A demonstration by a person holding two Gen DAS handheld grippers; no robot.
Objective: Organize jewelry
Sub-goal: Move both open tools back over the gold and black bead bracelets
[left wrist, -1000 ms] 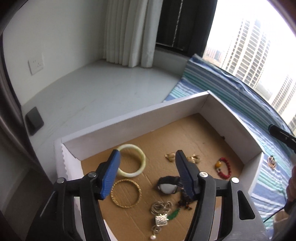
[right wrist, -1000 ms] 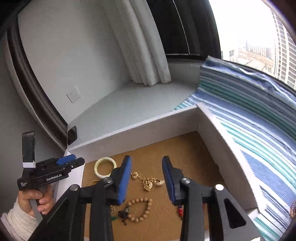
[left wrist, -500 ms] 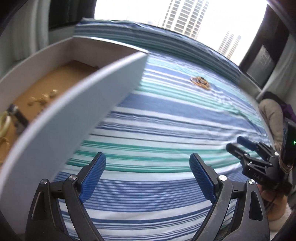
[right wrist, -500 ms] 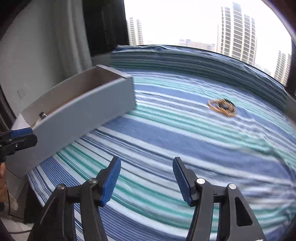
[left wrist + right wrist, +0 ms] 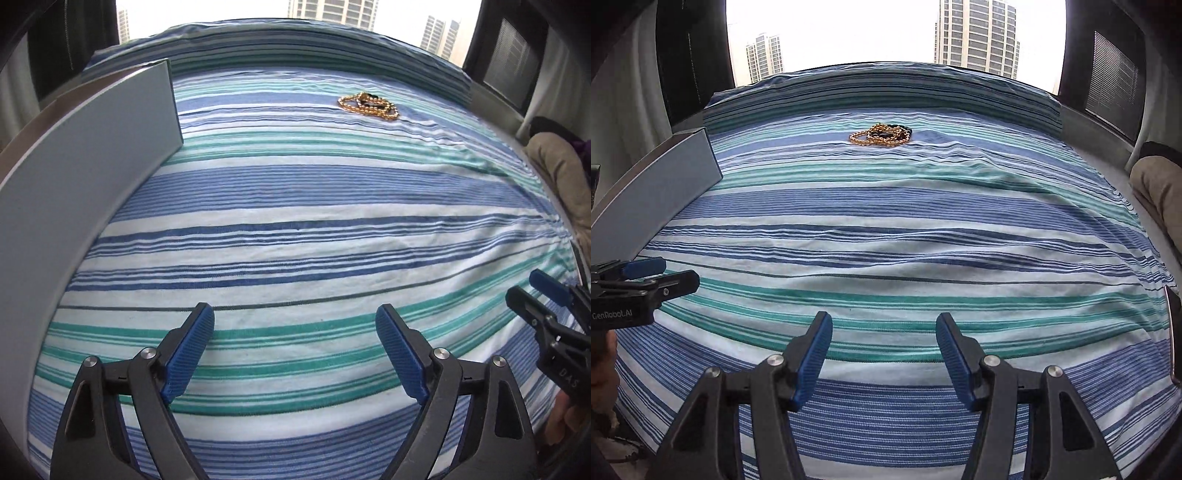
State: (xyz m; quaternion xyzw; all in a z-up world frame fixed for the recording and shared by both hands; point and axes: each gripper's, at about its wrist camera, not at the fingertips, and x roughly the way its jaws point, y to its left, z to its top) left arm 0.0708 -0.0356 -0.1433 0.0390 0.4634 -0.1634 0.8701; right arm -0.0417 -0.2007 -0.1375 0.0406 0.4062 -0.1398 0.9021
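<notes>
Left gripper, right gripper: both just widened, released, nothing between jaws, above near edge of striped cloth; gold necklace near far edge.

One heap of gold bead necklaces lies at upper centre of one striped bed, one white box stands at left, and two claws, left claw and right claw, show.

Cloth, beads, card
Wrinkled matt blue-green striped cotton sheet; glossy golden bead necklace; smooth matt white cardboard box.
</notes>
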